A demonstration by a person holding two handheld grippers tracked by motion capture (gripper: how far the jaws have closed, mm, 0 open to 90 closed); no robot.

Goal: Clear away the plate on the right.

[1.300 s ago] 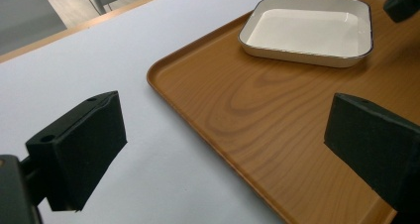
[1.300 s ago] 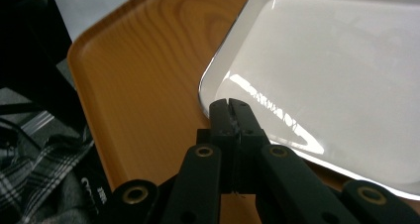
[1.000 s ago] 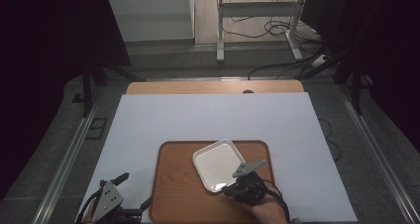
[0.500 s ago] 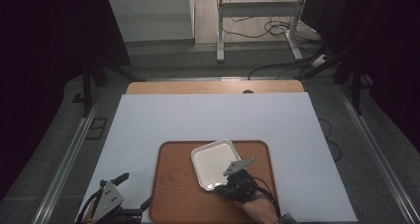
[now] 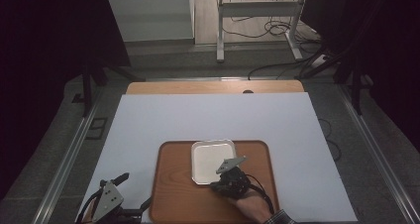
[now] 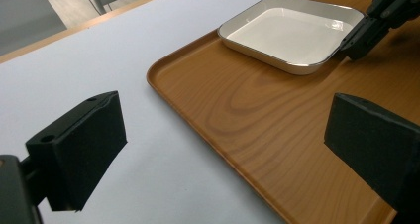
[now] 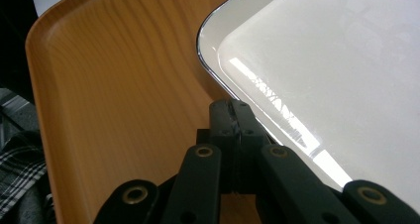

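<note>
A white square plate [image 5: 210, 159] [image 6: 292, 33] [image 7: 337, 75] lies on a wooden tray [image 5: 173, 194] [image 6: 257, 115] [image 7: 114, 75] at the near middle of the table. My right gripper [image 5: 216, 185] [image 7: 232, 110] comes in from the near side. Its jaws are shut on the plate's near rim, one pad outside the rim and one inside. In the left gripper view it reaches the plate's rim from the right [image 6: 352, 48]. My left gripper [image 5: 133, 190] [image 6: 223, 140] rests open at the tray's near left corner, with nothing between its jaws.
A white sheet [image 5: 208, 120] covers most of the table, with a strip of bare wood [image 5: 213, 87] at the far edge. Beyond it stand metal frame legs [image 5: 220, 30] and floor cables [image 5: 277, 65]. A plaid cuff [image 5: 280, 218] shows at the right wrist.
The right hand has moved left and slightly nearer. The plate has turned with it, from tilted to square with the tray. The left gripper has stayed still.
</note>
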